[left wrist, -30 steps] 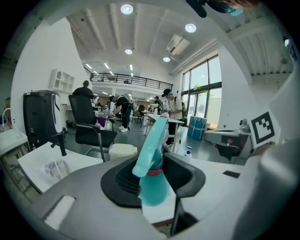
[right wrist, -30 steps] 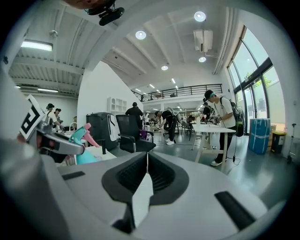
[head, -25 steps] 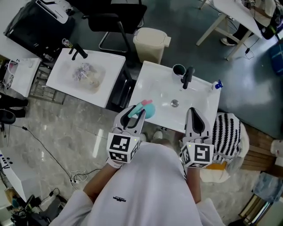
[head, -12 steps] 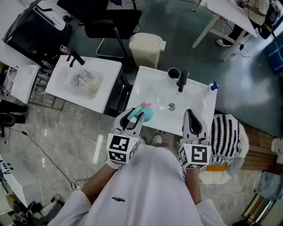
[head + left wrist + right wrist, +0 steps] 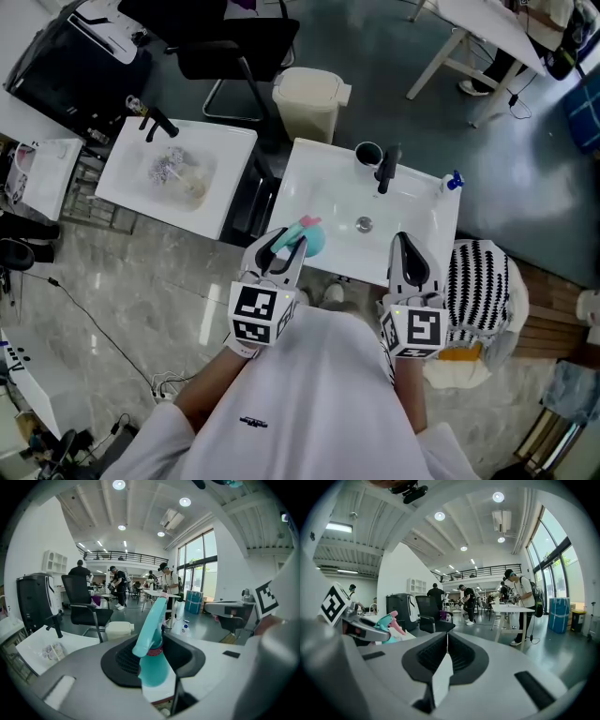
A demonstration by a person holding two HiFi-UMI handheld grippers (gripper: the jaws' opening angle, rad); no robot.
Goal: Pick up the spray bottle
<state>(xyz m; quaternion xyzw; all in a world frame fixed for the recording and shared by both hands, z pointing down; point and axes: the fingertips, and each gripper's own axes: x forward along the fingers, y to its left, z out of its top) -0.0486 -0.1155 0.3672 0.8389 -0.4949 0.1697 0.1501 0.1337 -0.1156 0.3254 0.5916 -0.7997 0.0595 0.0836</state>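
Note:
The teal spray bottle (image 5: pixel 311 237) with a pink trigger is held above the near left edge of the white sink (image 5: pixel 319 206); my left gripper (image 5: pixel 286 246) is shut on it. In the left gripper view the bottle (image 5: pixel 151 653) stands upright between the black pads, neck and head rising above them. My right gripper (image 5: pixel 411 253) hangs over the sink's near right edge, jaws together with nothing between them. From the right gripper view (image 5: pixel 446 651) the bottle's head (image 5: pixel 389 623) shows at the left.
A black tap (image 5: pixel 385 169) and a dark cup (image 5: pixel 367 155) stand at the sink's far rim, a small blue-capped bottle (image 5: pixel 453 182) at its right corner. A second sink (image 5: pixel 178 173) lies left. A beige bin (image 5: pixel 309 101) and a chair (image 5: pixel 234 42) stand beyond. Striped cloth (image 5: pixel 480 291) lies right.
The view slid a little over the first half second, so the sinks sit slightly higher and further left. Both grippers and the held bottle keep their places.

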